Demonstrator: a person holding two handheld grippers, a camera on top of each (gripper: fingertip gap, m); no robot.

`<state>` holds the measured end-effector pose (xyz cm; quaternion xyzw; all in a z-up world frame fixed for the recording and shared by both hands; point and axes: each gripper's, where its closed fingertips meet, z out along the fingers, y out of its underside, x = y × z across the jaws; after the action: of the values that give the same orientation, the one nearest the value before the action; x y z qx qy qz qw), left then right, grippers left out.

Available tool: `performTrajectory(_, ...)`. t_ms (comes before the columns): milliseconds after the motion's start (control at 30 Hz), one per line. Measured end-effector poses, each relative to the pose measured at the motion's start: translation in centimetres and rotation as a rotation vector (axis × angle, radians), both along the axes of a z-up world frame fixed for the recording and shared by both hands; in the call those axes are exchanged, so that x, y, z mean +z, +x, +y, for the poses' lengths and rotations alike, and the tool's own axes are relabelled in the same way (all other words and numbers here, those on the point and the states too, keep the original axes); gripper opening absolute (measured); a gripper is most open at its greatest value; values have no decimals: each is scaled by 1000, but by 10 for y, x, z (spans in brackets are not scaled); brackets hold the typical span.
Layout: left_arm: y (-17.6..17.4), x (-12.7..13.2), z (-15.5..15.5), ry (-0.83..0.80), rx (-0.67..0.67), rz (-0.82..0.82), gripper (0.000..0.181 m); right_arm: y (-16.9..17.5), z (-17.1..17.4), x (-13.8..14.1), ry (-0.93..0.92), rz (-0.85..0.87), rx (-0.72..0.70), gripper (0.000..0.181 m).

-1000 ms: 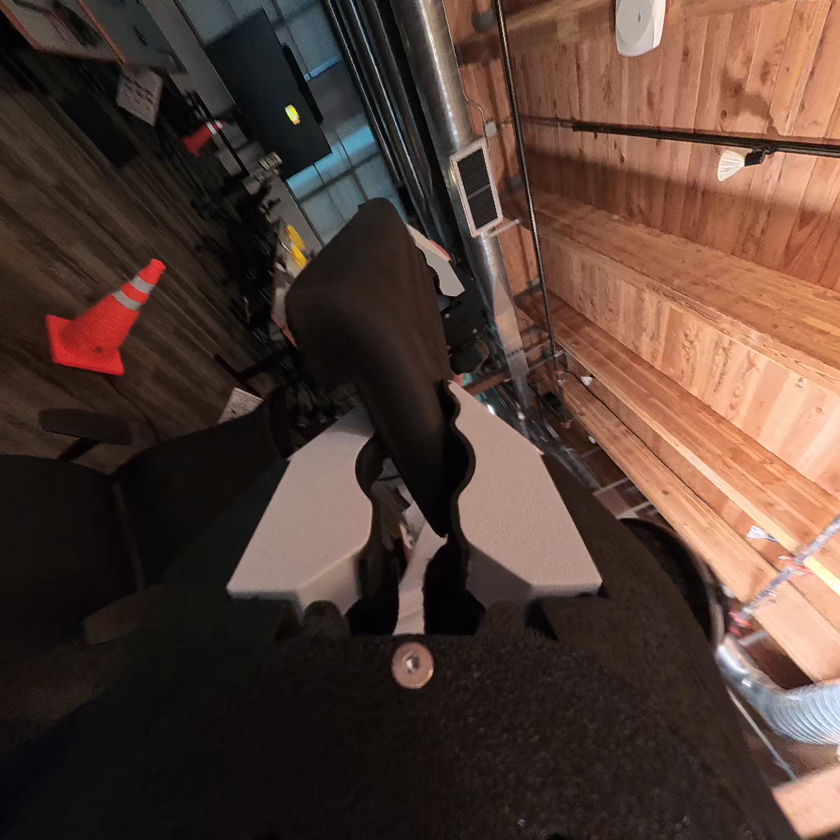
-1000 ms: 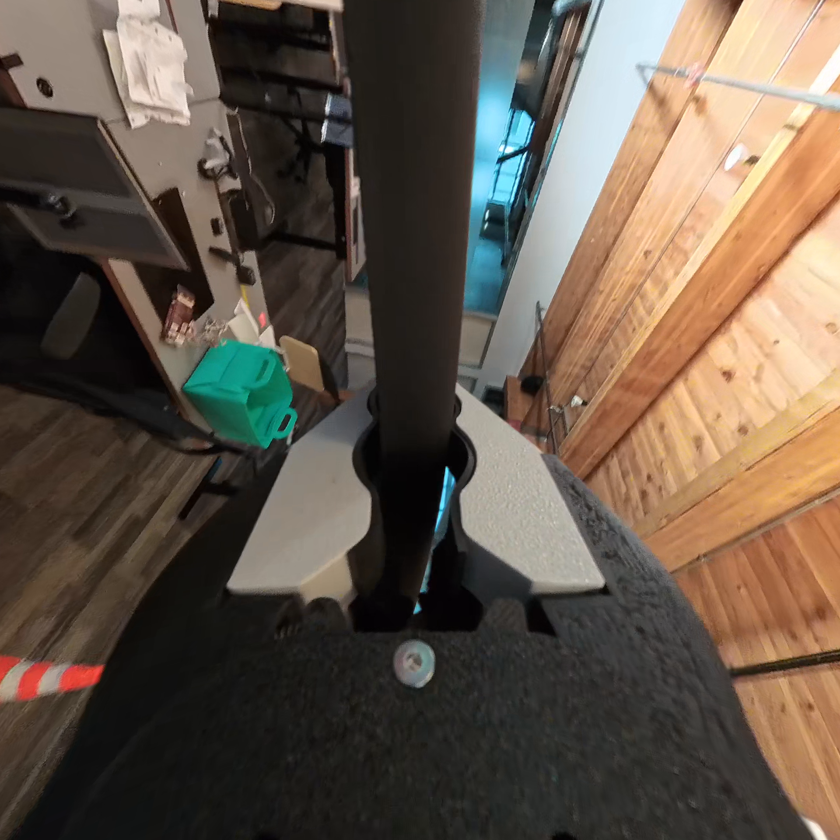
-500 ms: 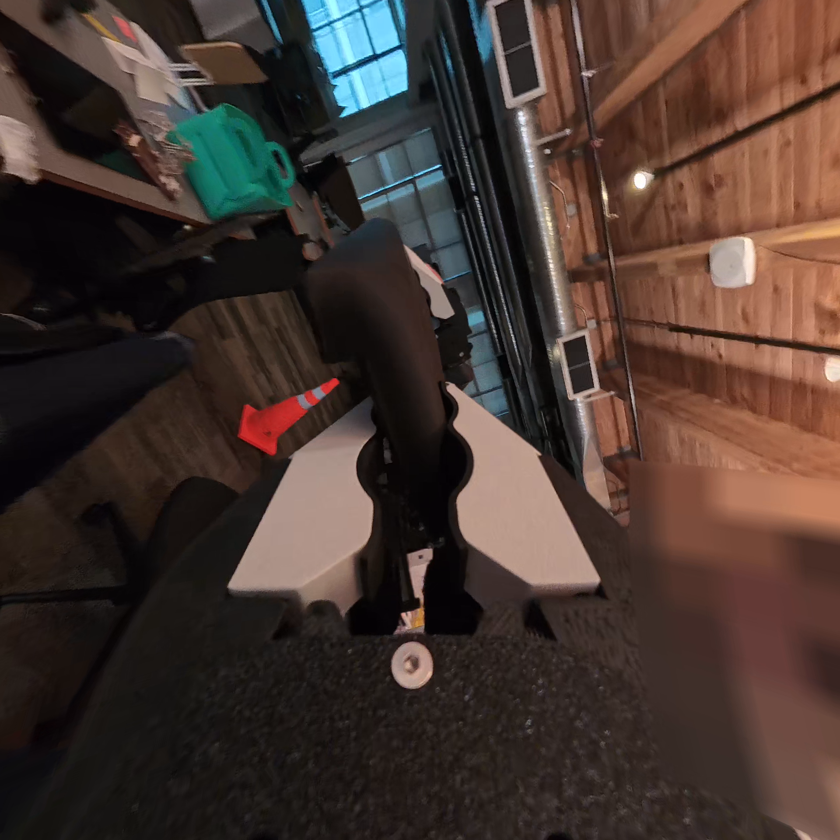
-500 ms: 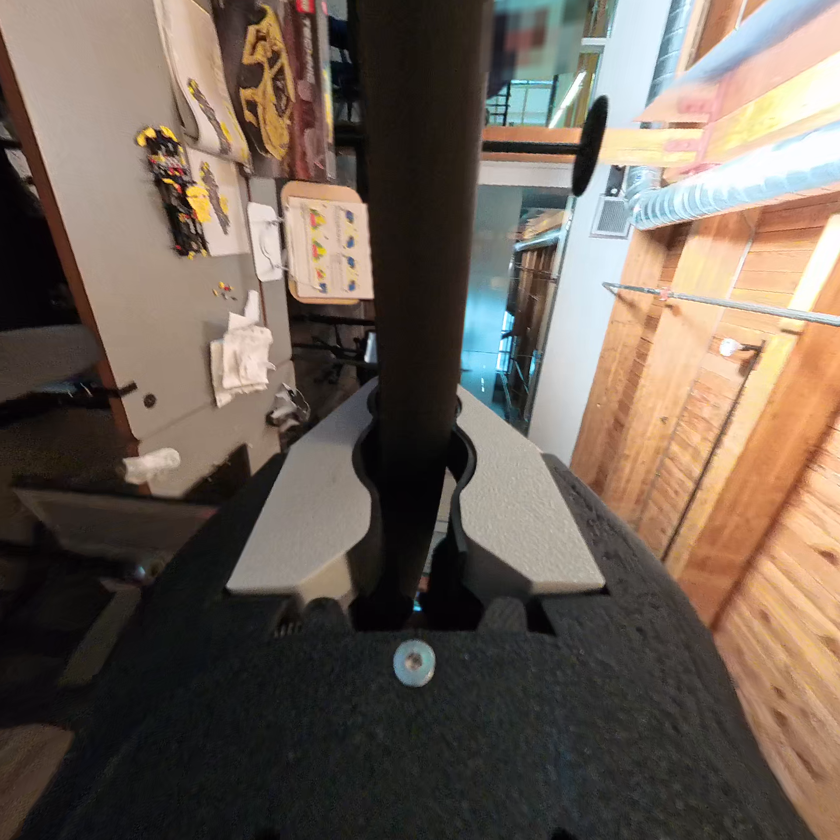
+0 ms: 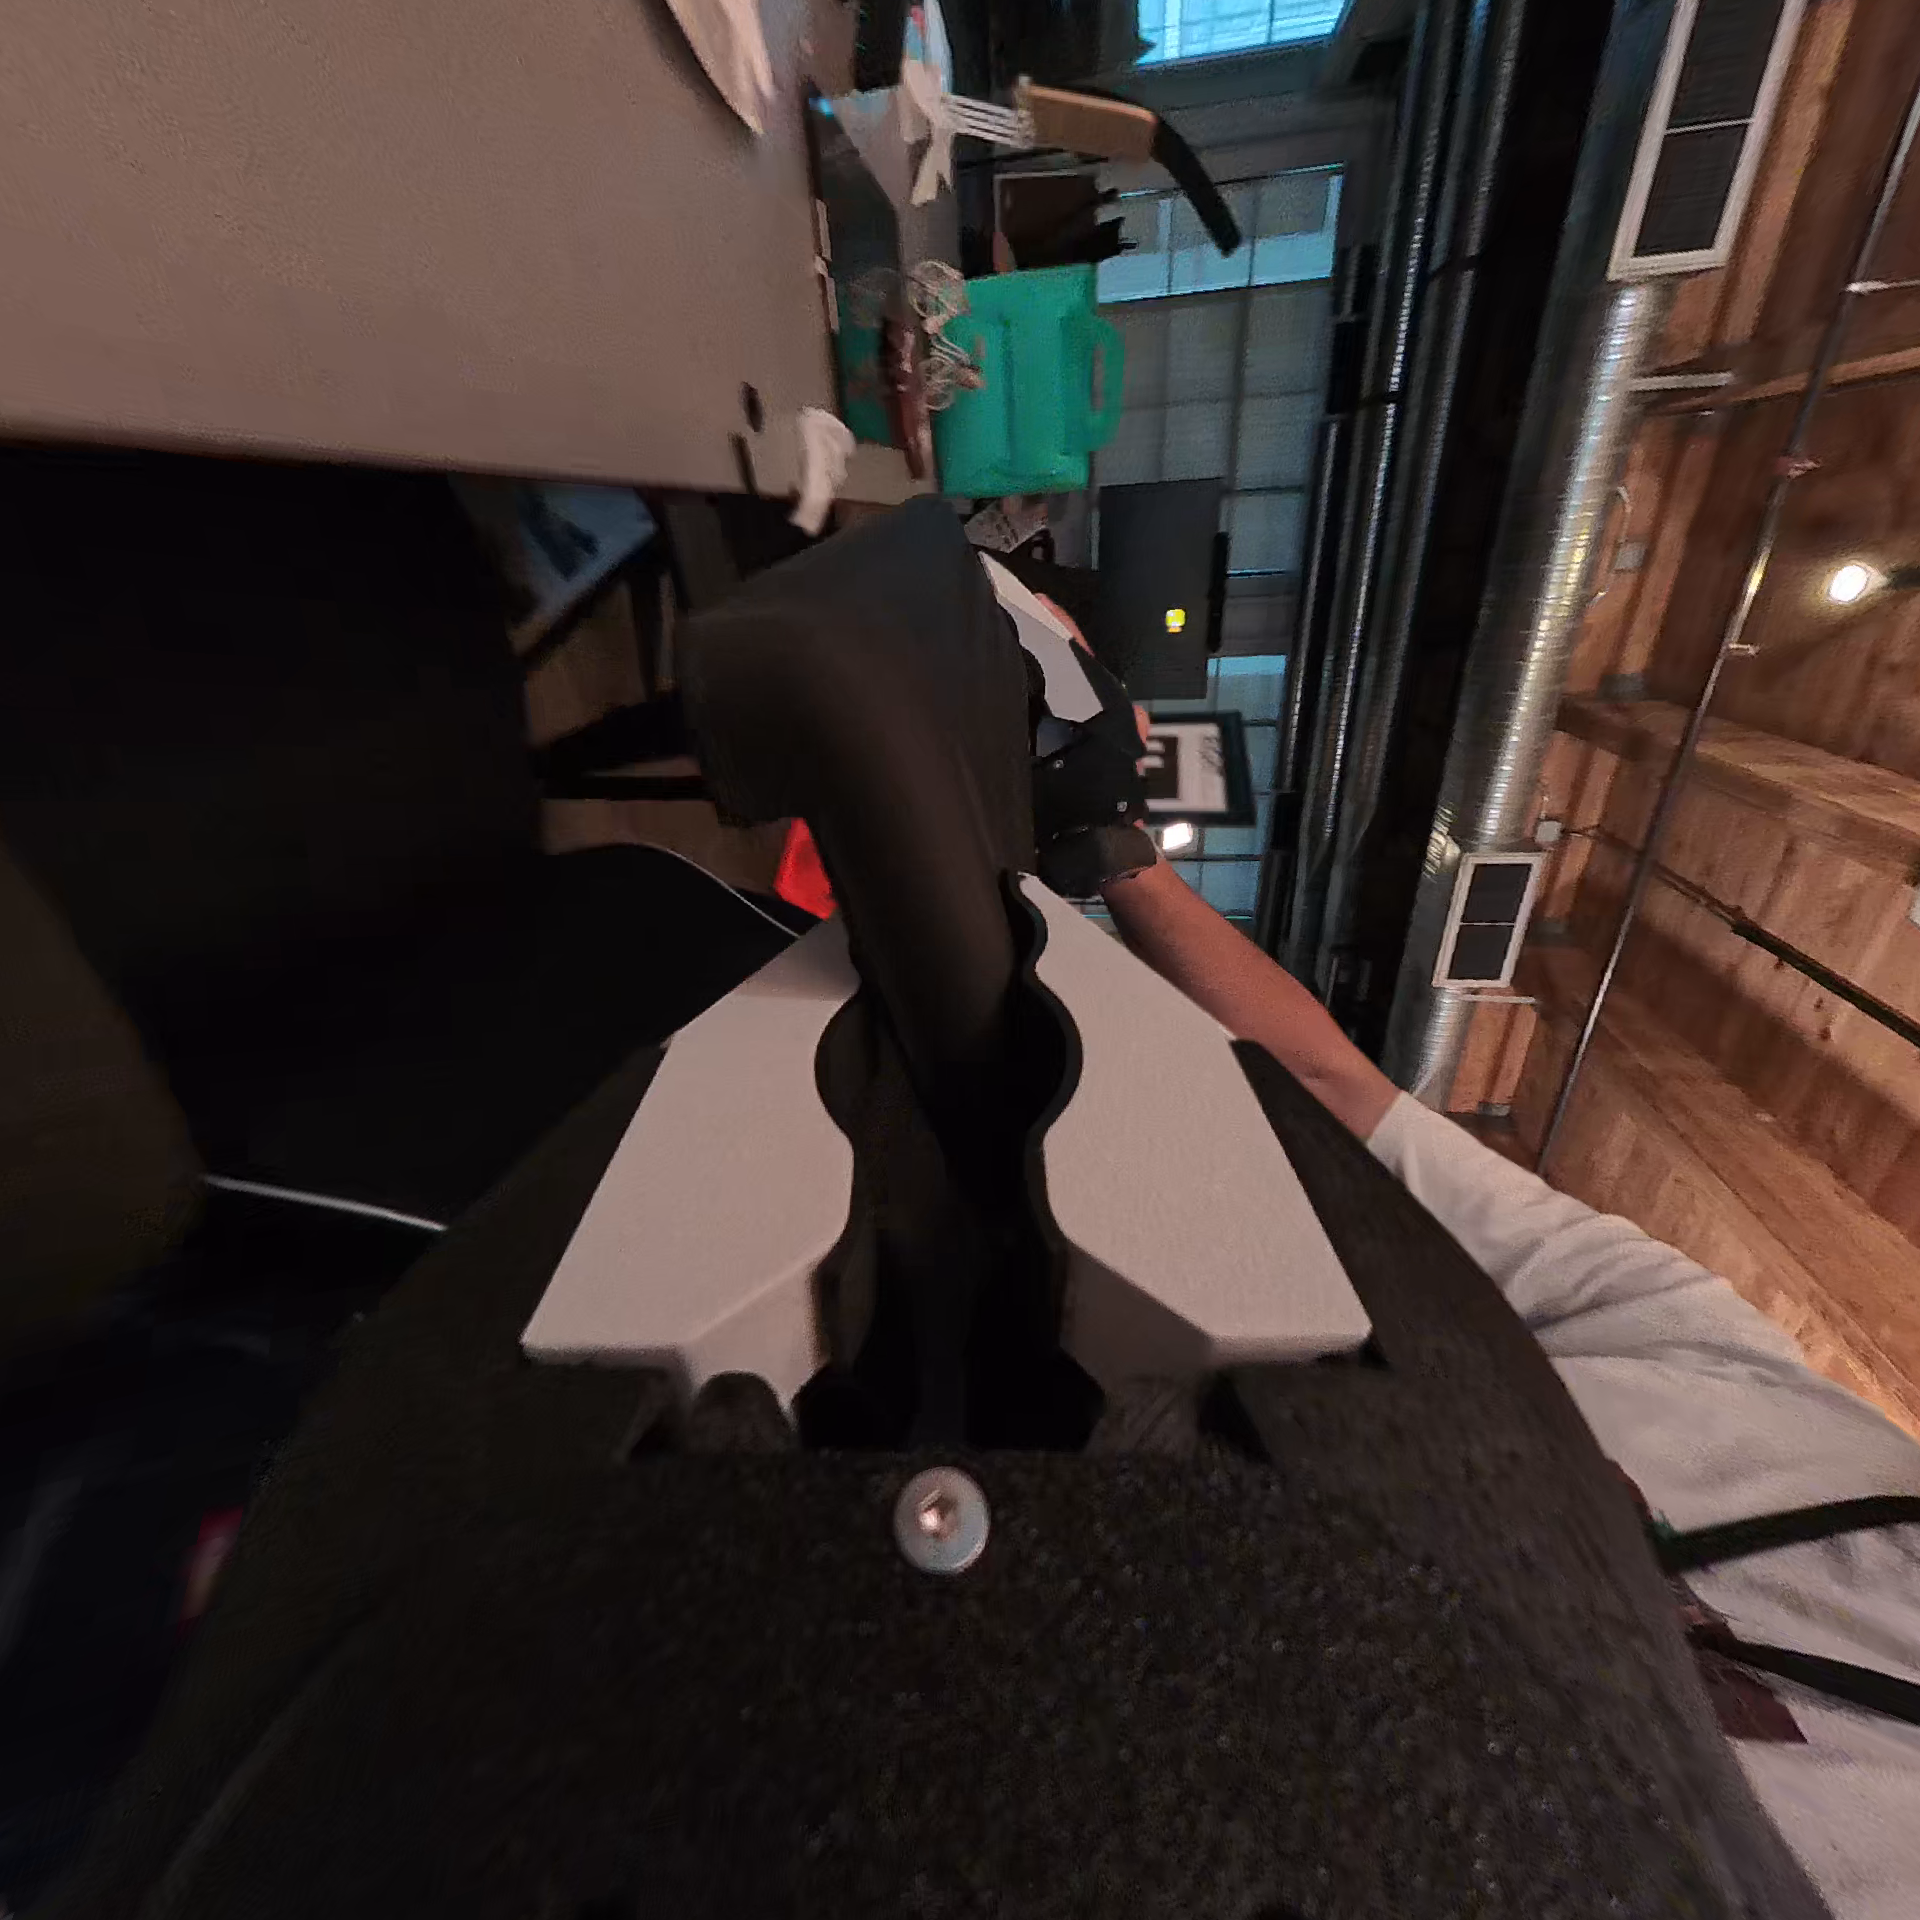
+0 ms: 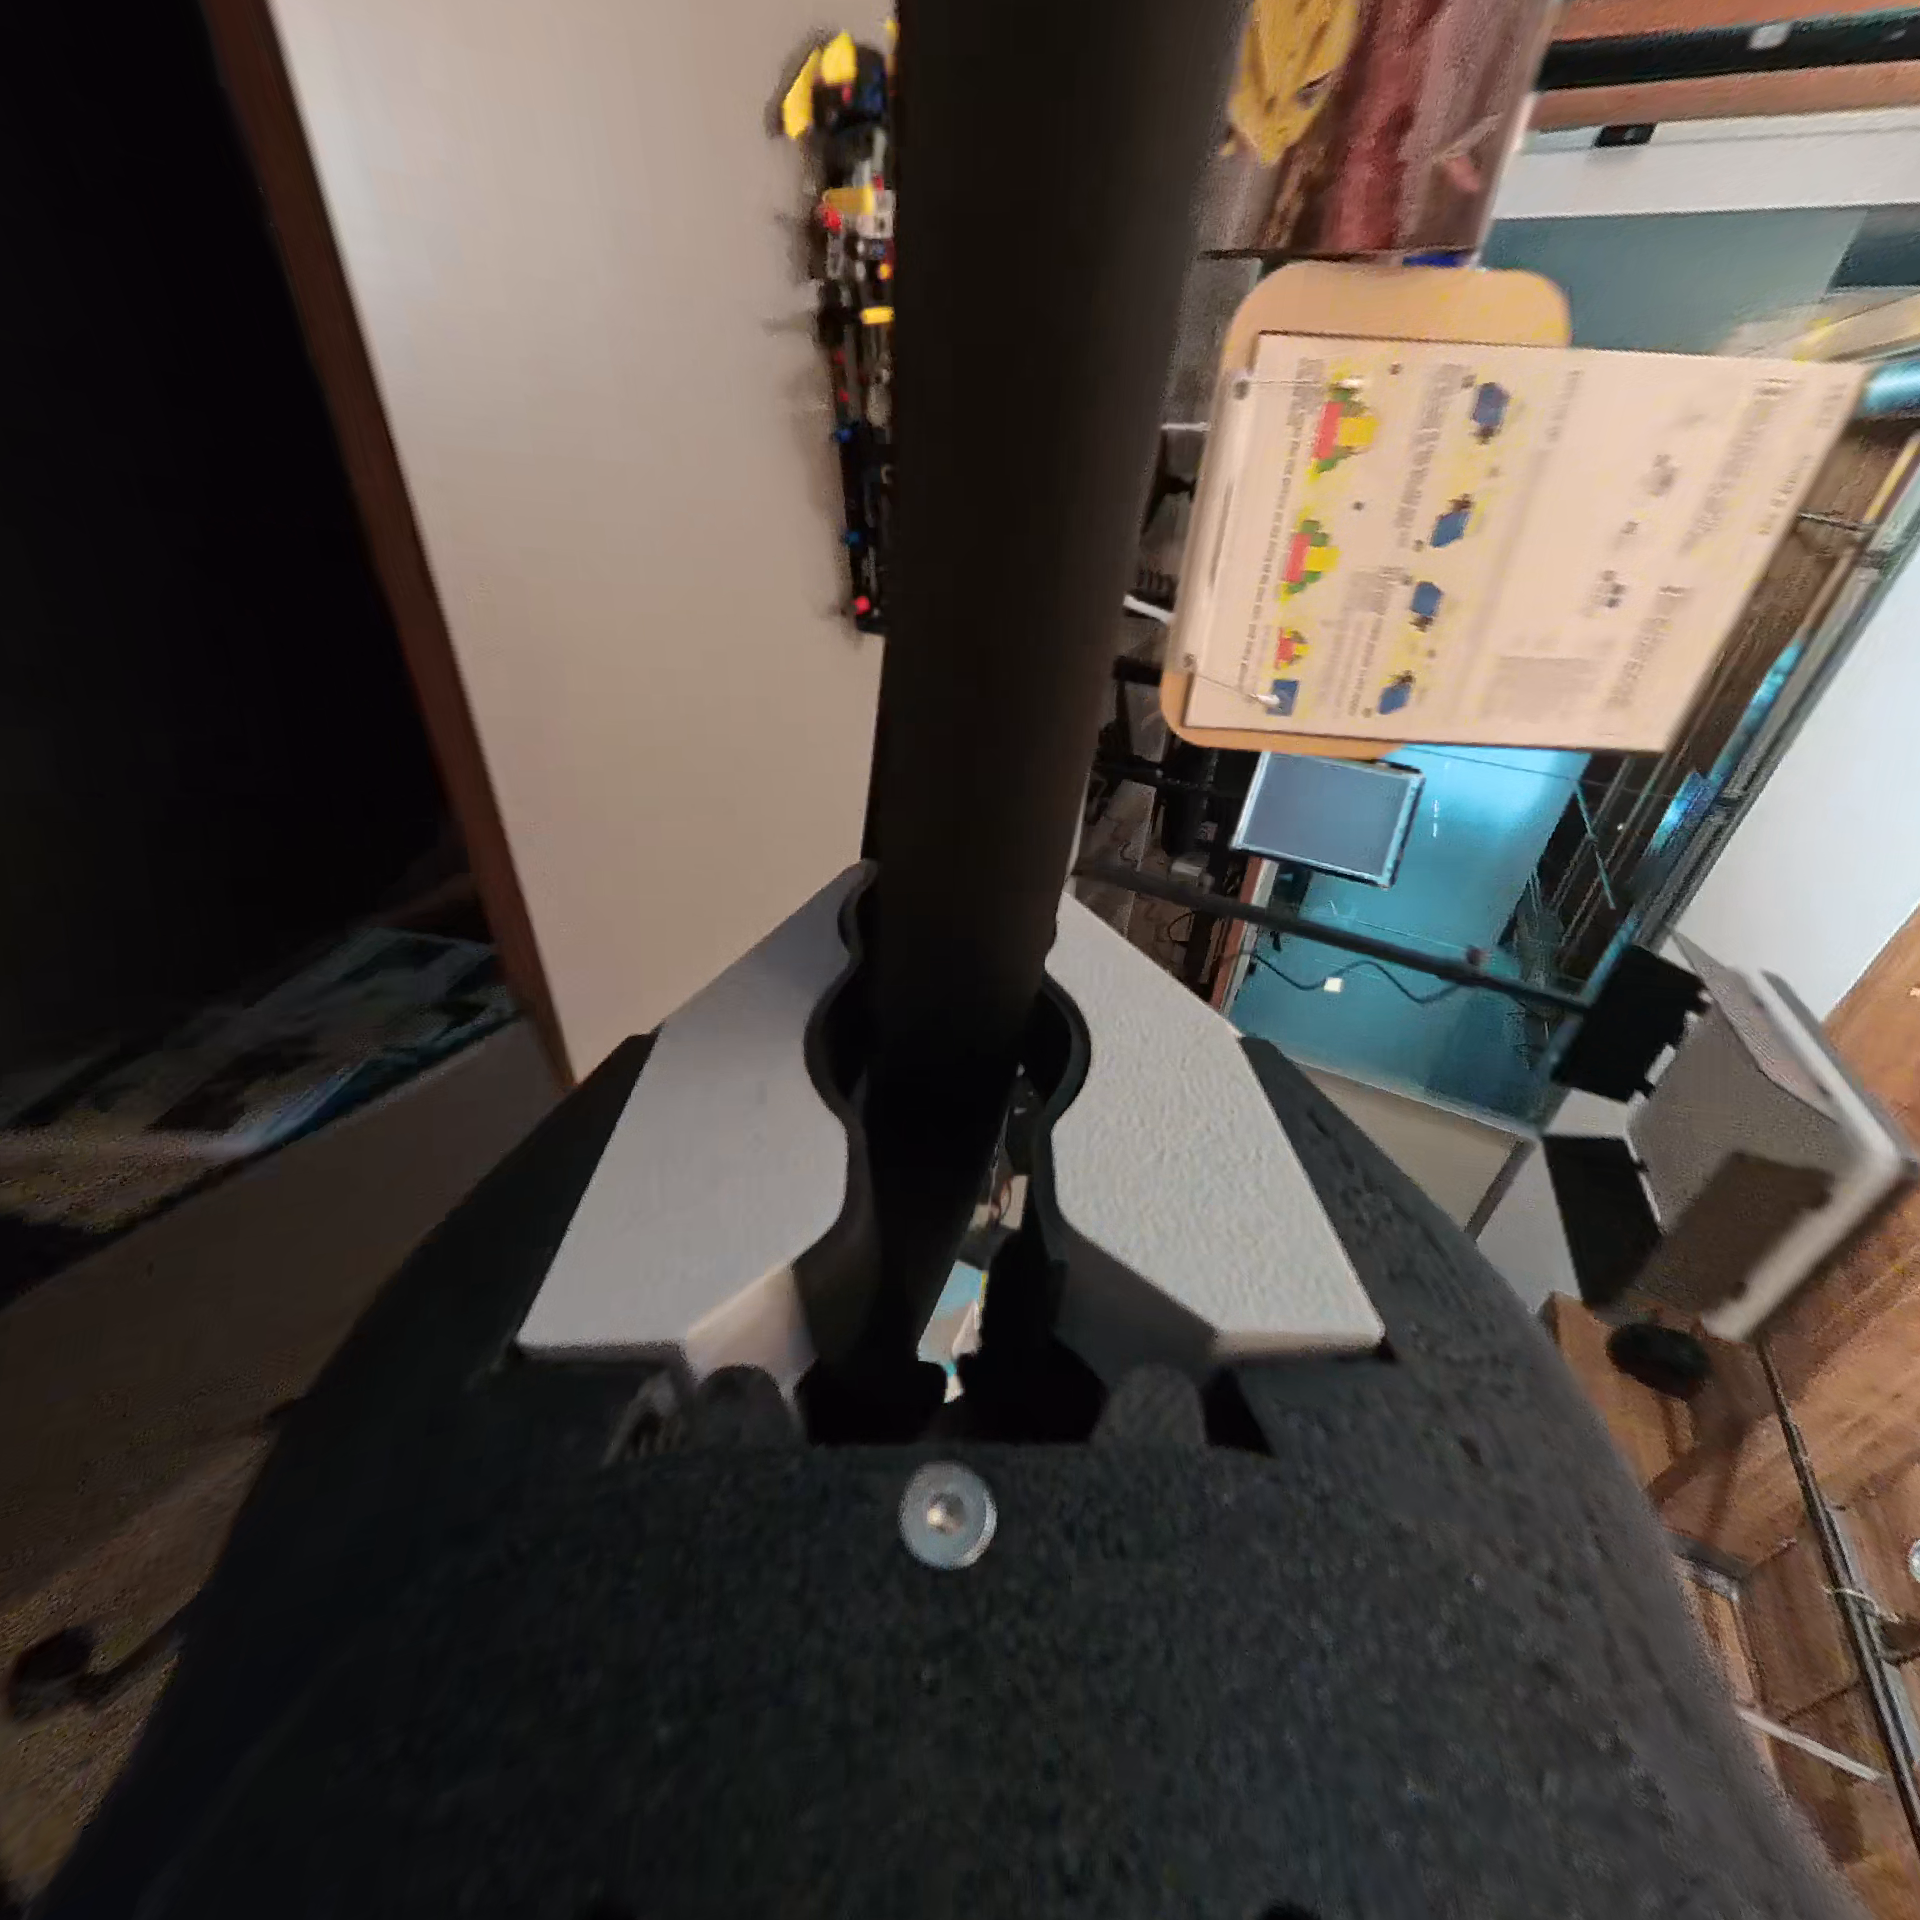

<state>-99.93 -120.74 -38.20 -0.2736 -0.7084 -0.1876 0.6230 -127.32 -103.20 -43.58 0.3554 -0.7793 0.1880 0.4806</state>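
Left wrist view, rolled sideways: table [image 5: 395, 229] fills upper left; bag [image 5: 1029, 379] at its far end, chair [image 5: 1091, 120] beyond the bag. A forearm [image 5: 1236, 997] reaches in from the right, behind the gripper [image 5: 935, 852]; duct [image 5: 1527, 665] and wood wall [image 5: 1766, 831] farther right.

Right wrist view: bar [image 6: 1039, 436] runs up centre; brick model [image 6: 857, 343] on tabletop [image 6: 623, 416] left of it, clipboard [image 6: 1496, 520] right, screen [image 6: 1330, 816] below the clipboard.

Wood-plank wall [image 5: 1714, 935], silver duct [image 5: 1527, 675], grey table [image 5: 395, 208], windows [image 5: 1205, 239].
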Motion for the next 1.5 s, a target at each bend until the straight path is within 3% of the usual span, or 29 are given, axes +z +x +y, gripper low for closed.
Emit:
performTrajectory(200,-91,-100,-113,-94,-55,12,22,-90,-111,-105,-4,68,-50,25)
performTrajectory(267,-110,-125,-139,-102,-67,23,23,-101,-129,-144,16,47,-89,28)
performTrajectory(367,-117,-177,-160,-153,-103,-73,21,-88,-135,-203,113,12,-64,43)
performTrajectory(467,-102,-215,-156,-148,-169,-154,23,-74,-122,-205,56,79,-74,35)
performTrajectory(600,-94,-229,-154,-198,-146,-138,24,-36,-68,-178,19,-92,-143,53)
performTrajectory(667,-92,-228,-153,-203,-131,-160,30,-10,-34,-159,10,-196,-182,54)
performTrajectory(767,-77,-232,-158,-387,-136,-264,74,27,14,-122,-39,-454,-344,50)
performTrajectory(800,-64,-234,-164,-508,-141,-331,77,42,25,-108,-70,-577,-410,50)
performTrajectory(867,-40,-219,-179,-728,-90,-424,80,67,41,-75,-162,-798,-547,51)
performTrajectory(933,-30,-179,-173,-811,36,-395,82,87,53,-41,-242,-934,-651,51)
performTrajectory(1033,-19,-106,-131,-876,195,-270,81,129,46,10,-352,-1073,-590,51)
performTrajectory(1100,-7,-59,-87,-945,251,-188,81,151,40,31,-378,-1096,-553,51)
performTrajectory(1167,10,-8,-43,-1047,337,-103,81,177,30,49,-375,-1173,-477,51)
performTrajectory(1267,47,76,9,-1204,582,40,80,212,18,73,-330,-1256,-311,51)
performTrajectory(1333,82,120,38,-1252,725,75,80,230,14,89,-275,-1274,-193,51)
performTrajectory(1433,134,149,92,-1263,758,-25,75,261,13,113,-186,-1326,-7,51)
performTrajectory(1500,177,167,131,-1331,849,-95,70,291,18,129,-106,-1376,146,51)
